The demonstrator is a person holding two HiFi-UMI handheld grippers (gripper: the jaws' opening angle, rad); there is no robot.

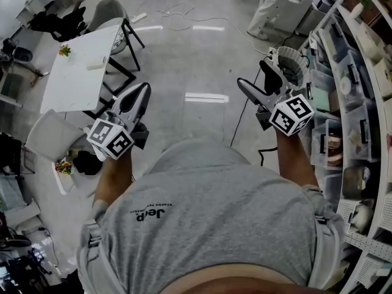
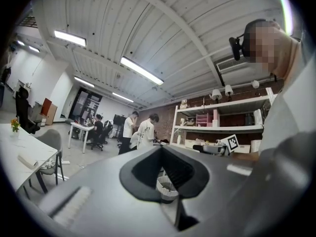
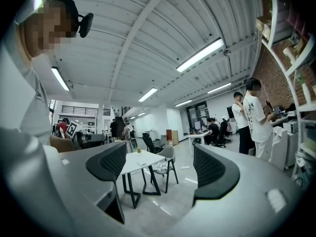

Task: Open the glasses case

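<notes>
The white worktop stands at the left of the head view and carries a small bunch of flowers and a pale block. A grey chair is at its far end.

L tongs: just beside the worktop's near right corner, over the bare floor and not touching the worktop. They are pressed together. In the left gripper view the dark pads meet at the tips and nothing is pinched btw. them. A small white ribbed part shows through the gap behind the tips; I cannot tell what it is.

R tongs: well apart from the worktop, on the side away from it, near the shelf rack and just beside a round white basket. They are spread wide, and in the right gripper view the two pads stand far apart w/ nothing btw. them. Only the worktop and the chair show far off in the gap.

Both tongs are held in front of the person's grey shirt. Several people stand further away from the worktop, by the rack.

Glasses case: no view shows it, so I cannot tell where it is.
</notes>
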